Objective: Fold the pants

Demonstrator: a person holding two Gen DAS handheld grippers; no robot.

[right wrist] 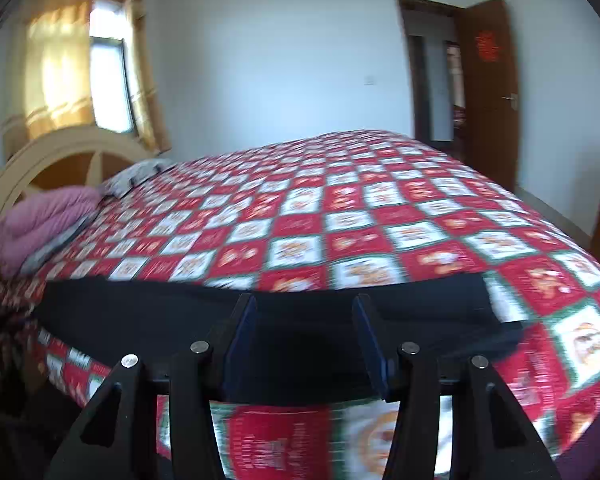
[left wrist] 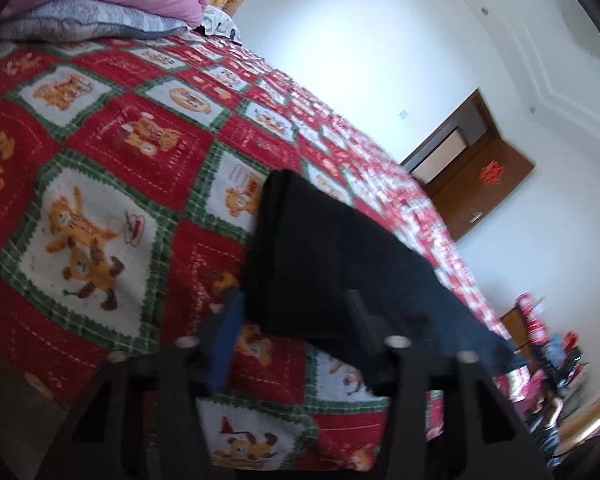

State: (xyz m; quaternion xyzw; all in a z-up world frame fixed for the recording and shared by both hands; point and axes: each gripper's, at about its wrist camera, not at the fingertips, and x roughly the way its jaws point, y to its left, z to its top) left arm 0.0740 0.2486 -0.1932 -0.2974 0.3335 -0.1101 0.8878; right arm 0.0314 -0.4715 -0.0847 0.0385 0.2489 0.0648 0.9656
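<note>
The black pants [left wrist: 332,256] lie in a long flat strip on the red, white and green patterned bedspread [left wrist: 112,152]. In the left wrist view my left gripper [left wrist: 296,308] is open, its blue-padded left finger [left wrist: 228,336] beside the pants and its right finger over the dark cloth. In the right wrist view the pants [right wrist: 148,312] stretch across the near edge of the bed [right wrist: 380,216]. My right gripper [right wrist: 304,320] is open just above them, both blue pads [right wrist: 240,344] apart and holding nothing.
A pink quilt [right wrist: 44,220] and grey pillow [left wrist: 96,20] lie at the headboard [right wrist: 68,160]. A brown door [right wrist: 488,88] stands open in the white wall. Cluttered red items [left wrist: 540,344] sit on furniture past the bed's foot.
</note>
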